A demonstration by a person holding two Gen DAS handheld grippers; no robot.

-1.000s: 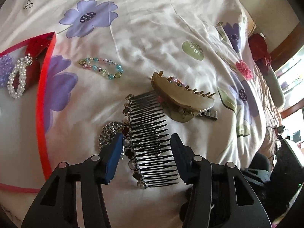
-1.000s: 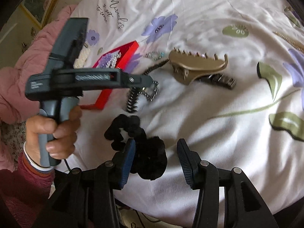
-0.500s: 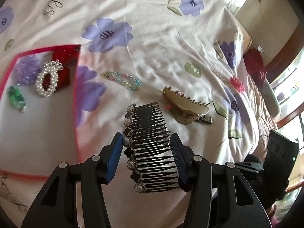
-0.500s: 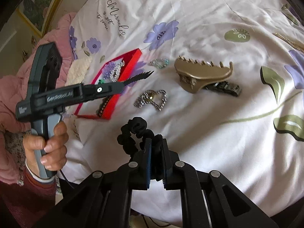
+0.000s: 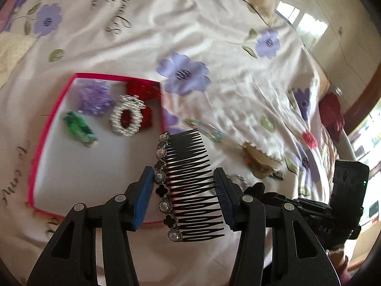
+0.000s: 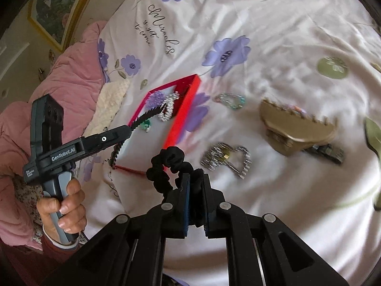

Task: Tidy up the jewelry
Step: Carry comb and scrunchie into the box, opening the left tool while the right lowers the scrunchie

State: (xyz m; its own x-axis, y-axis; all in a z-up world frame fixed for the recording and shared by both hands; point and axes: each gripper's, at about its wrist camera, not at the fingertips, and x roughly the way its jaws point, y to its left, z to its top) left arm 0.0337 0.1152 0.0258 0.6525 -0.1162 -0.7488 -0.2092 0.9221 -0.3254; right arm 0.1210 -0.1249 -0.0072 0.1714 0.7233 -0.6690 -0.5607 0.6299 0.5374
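Note:
My left gripper (image 5: 184, 190) is shut on a black hair comb (image 5: 190, 186) with pearl and clover trim, held in the air over the near right edge of the red-rimmed box (image 5: 38, 147). The box holds a purple scrunchie (image 5: 94, 97), a pearl clip (image 5: 127, 116), a red piece (image 5: 140, 90) and a green clip (image 5: 78, 128). My right gripper (image 6: 195, 190) is shut on a black scrunchie (image 6: 166, 164), lifted off the bedspread near the box (image 6: 183, 116). The left gripper (image 6: 119, 135) with the comb (image 6: 142, 119) shows from the side in the right wrist view.
On the flowered bedspread lie a beaded bracelet (image 6: 229, 100), a gold claw clip (image 6: 297, 128), a rhinestone heart piece (image 6: 226, 159) and a dark clip (image 6: 328, 152). A pink quilt (image 6: 59, 76) lies to the left. A person's hand (image 6: 64, 205) grips the left handle.
My left gripper closed on the comb, lifted it and carried it left toward the red box. My right gripper shut on the black scrunchie and raised it off the bedspread.

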